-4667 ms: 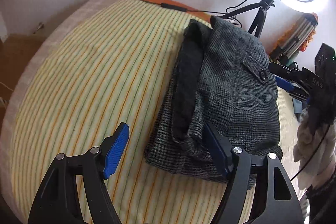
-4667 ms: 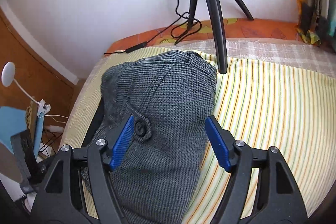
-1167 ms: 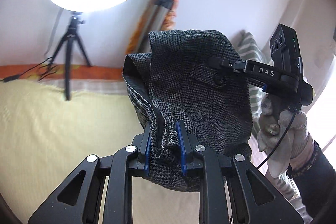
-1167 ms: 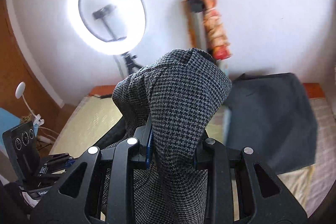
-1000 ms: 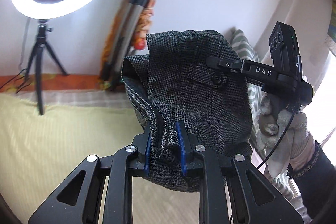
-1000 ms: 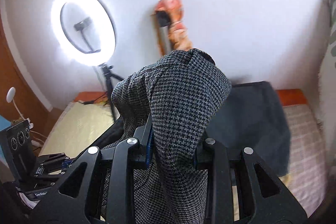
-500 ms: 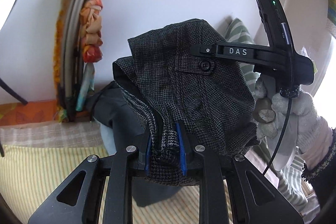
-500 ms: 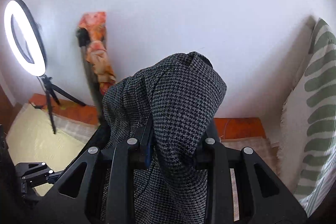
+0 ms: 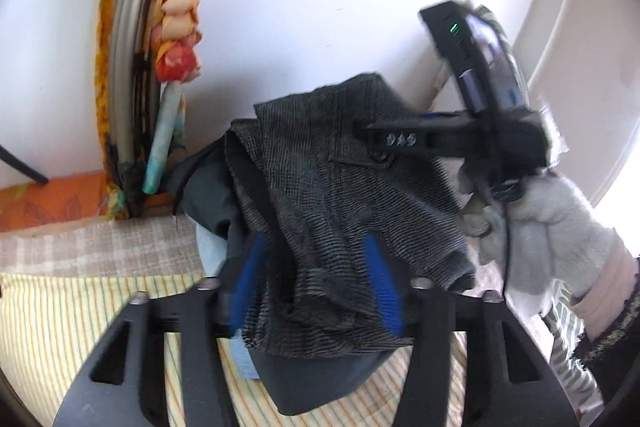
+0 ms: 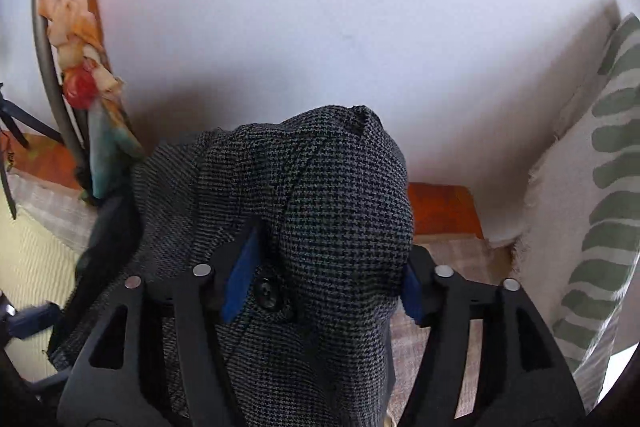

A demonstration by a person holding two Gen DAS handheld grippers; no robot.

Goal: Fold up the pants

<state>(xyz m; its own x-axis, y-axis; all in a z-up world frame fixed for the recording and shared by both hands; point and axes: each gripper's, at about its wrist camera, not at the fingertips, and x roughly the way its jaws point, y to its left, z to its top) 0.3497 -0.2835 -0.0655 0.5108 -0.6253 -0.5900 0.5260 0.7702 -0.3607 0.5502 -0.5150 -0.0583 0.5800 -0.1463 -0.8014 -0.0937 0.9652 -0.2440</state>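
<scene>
Through my left wrist camera, my left gripper has its blue pads spread apart, with the folded grey houndstooth pants bunched loosely between them rather than pinched. The pants sit on top of a dark grey garment and a bit of pale blue cloth, which lie on the yellow striped bedspread. Beyond that runs a beige checked strip and an orange leaf-print edge against the white wall. A bundle of grey tubes wrapped in orange patterned cloth leans in the corner. To the right, my gloved right hand holds the right gripper, whose finger reaches over the pants by the pocket button; its tips are blurred and partly buried in fabric.

Through my right wrist camera, my right gripper stands wide, both blue pads clear of each other and the pants mounded up between them, a black button just beside the left pad. The mound hides most of what lies under it. Behind are the white wall, an orange strip, checked bedding and a white curtain with green stripes at the right edge. The wrapped tubes lean at the left, cut off by the frame. The lower left corner is dark and blurred; I cannot make it out.
</scene>
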